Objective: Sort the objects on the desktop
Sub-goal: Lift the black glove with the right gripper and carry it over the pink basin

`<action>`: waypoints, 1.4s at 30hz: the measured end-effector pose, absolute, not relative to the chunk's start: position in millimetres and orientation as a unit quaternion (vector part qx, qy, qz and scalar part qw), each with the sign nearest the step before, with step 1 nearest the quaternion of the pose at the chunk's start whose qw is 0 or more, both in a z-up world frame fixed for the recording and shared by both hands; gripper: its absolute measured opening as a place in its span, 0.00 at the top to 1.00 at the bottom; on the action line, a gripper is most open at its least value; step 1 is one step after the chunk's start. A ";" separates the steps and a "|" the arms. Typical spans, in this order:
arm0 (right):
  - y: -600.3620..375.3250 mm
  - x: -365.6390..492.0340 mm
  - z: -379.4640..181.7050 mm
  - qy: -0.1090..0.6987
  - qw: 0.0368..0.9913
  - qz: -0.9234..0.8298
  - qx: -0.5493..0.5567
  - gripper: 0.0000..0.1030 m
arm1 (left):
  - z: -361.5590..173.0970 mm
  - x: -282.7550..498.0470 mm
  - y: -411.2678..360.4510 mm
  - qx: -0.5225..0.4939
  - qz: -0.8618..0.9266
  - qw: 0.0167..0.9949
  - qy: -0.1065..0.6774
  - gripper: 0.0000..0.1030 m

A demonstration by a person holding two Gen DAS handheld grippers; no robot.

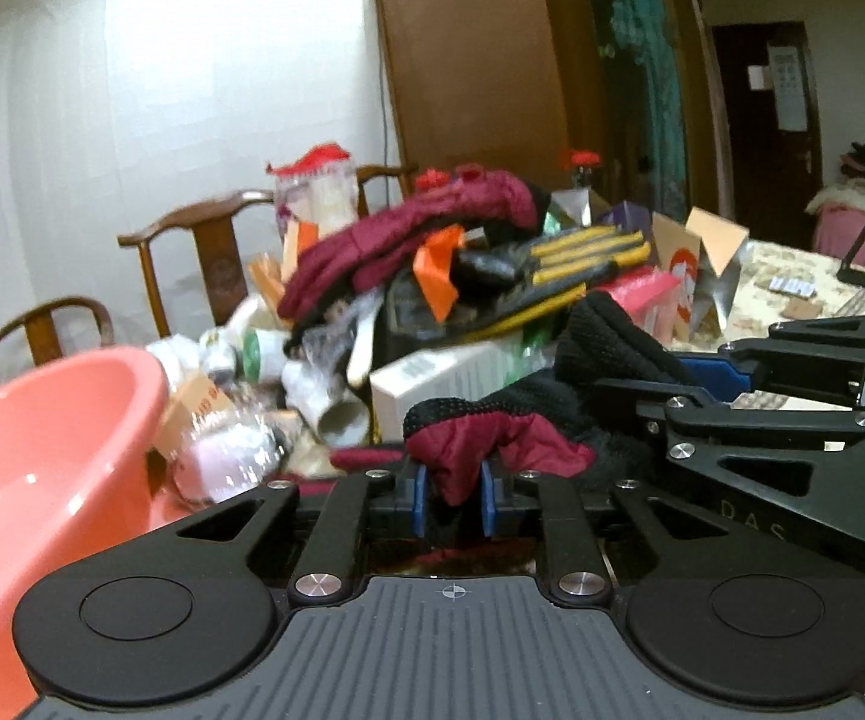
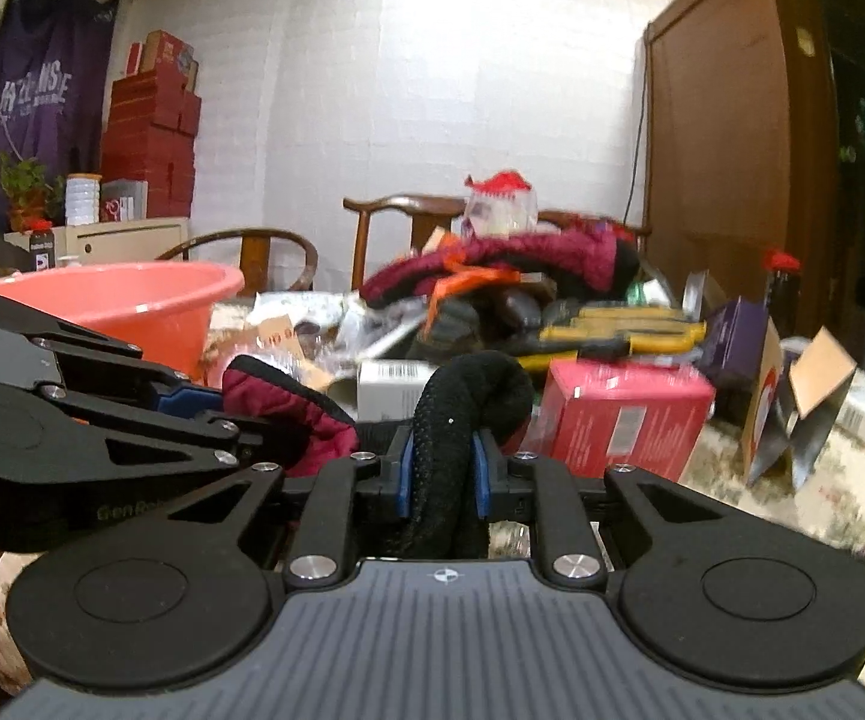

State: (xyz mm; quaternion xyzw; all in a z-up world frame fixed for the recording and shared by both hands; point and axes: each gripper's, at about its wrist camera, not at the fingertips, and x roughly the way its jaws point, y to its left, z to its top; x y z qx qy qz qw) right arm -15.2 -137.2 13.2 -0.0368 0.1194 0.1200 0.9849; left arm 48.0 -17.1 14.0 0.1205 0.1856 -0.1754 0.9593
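A maroon and black glove is stretched between both grippers above the table. My left gripper is shut on its maroon end. My right gripper is shut on its black dotted cuff. The right gripper also shows in the left wrist view at the right, and the left gripper shows in the right wrist view at the left. A matching maroon glove lies on top of the clutter pile behind. A pink plastic basin stands at the left.
The pile holds yellow-handled tools, bottles, a white box, a red box and open cartons. Wooden chairs stand behind the table. A brown wardrobe is at the back right.
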 end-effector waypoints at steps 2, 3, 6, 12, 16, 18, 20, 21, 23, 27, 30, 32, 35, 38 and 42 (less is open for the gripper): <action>-136.4 -18.2 20.4 0.105 0.986 0.120 -0.042 0.79 | 22.6 45.9 -17.1 0.122 -0.173 0.962 0.174 0.87; -136.2 -19.5 24.3 0.098 0.987 0.121 -0.044 0.80 | 27.8 45.0 -17.2 0.124 -0.171 0.963 0.167 0.87; -134.1 -22.6 36.4 0.077 0.988 0.123 -0.051 0.80 | 40.5 42.4 -17.4 0.130 -0.167 0.966 0.149 0.87; -130.0 -21.6 60.7 0.047 0.989 0.125 -0.056 0.79 | 64.1 37.8 -12.6 0.132 -0.151 0.972 0.121 0.87; -116.7 -19.4 78.9 0.025 0.988 0.137 -0.069 0.79 | 81.1 34.1 0.2 0.126 -0.128 0.978 0.105 0.87; -107.6 -18.2 87.9 0.014 0.987 0.144 -0.073 0.79 | 88.5 30.5 8.4 0.122 -0.111 0.981 0.099 0.87; -96.4 -17.2 99.2 0.003 0.985 0.157 -0.076 0.79 | 96.1 26.8 21.8 0.115 -0.093 0.985 0.094 0.87; -90.7 -16.5 104.1 -0.001 0.983 0.164 -0.076 0.79 | 99.7 24.5 28.8 0.113 -0.083 0.986 0.091 0.87; -76.1 -16.8 116.7 -0.014 0.980 0.183 -0.079 0.79 | 107.0 20.3 42.9 0.110 -0.059 0.989 0.084 0.86; -40.9 -16.4 140.8 -0.038 0.971 0.221 -0.087 0.79 | 125.0 10.1 78.1 0.104 -0.007 0.992 0.073 0.86; -12.4 -12.5 159.9 -0.047 0.962 0.257 -0.083 0.79 | 136.5 4.0 103.1 0.100 0.031 0.992 0.068 0.86; 6.8 -8.9 171.7 -0.048 0.955 0.280 -0.081 0.79 | 142.4 1.8 118.3 0.098 0.057 0.991 0.069 0.86; 32.0 1.5 183.7 -0.032 0.947 0.312 -0.073 0.79 | 145.6 2.2 140.4 0.091 0.098 0.988 0.071 0.83; 56.6 18.7 180.4 0.003 0.940 0.335 -0.069 0.79 | 139.2 11.7 162.5 0.072 0.125 0.985 0.092 0.78; 84.8 43.6 165.4 0.067 0.934 0.341 -0.085 0.79 | 119.9 31.0 192.6 0.033 0.146 0.978 0.143 0.73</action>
